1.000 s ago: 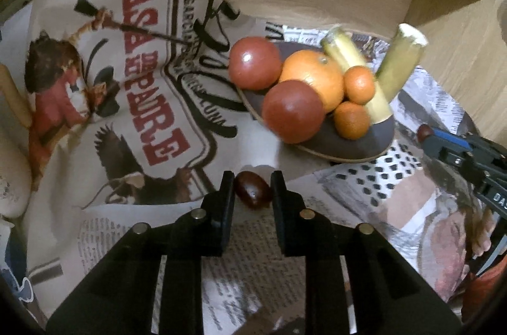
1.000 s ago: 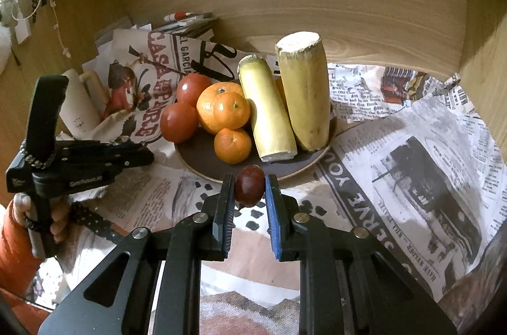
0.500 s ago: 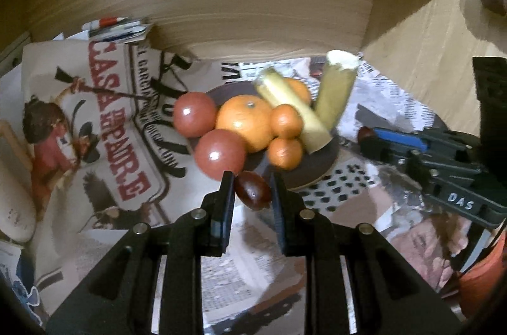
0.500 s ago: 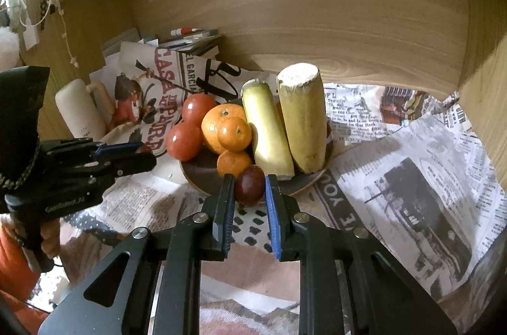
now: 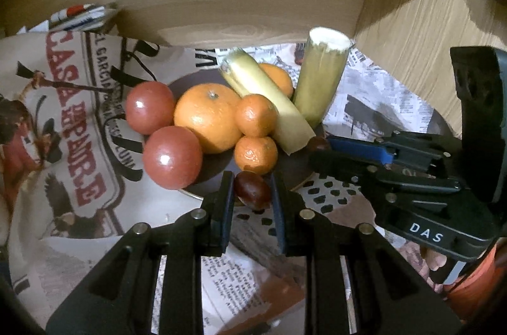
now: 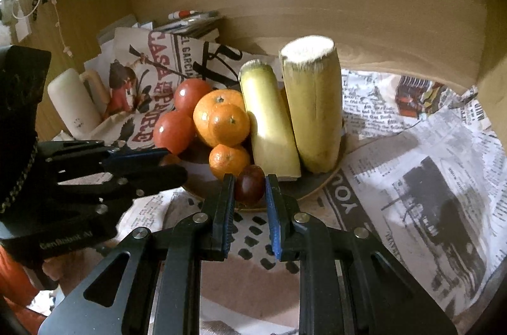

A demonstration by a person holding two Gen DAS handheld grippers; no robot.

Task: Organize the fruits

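A dark plate [image 5: 294, 167] [image 6: 312, 187] holds two red tomatoes [image 5: 172, 156], a big orange [image 5: 207, 116], small mandarins [image 5: 256, 154] and two yellow-green cane pieces [image 6: 312, 104]. My left gripper [image 5: 252, 192] is shut on a dark red-brown date [image 5: 252, 189] at the plate's near rim. My right gripper [image 6: 249, 186] is shut on another dark date [image 6: 249, 183] over the plate's front edge, beside a mandarin [image 6: 228, 160]. Each gripper shows in the other's view: the right one [image 5: 320, 145], the left one [image 6: 168, 157].
Newspaper [image 6: 412, 151] and a printed "CASA" bag [image 5: 63, 113] cover the surface. A wooden back wall [image 6: 317, 12] with sticky notes stands close behind the plate. A white mug [image 6: 74, 104] stands at the left. A wooden side wall [image 5: 427, 28] is at the right.
Both grippers have moved forward toward the plate with their dates. The plate and fruit look closer in both views, and the two grippers are nearer each other.
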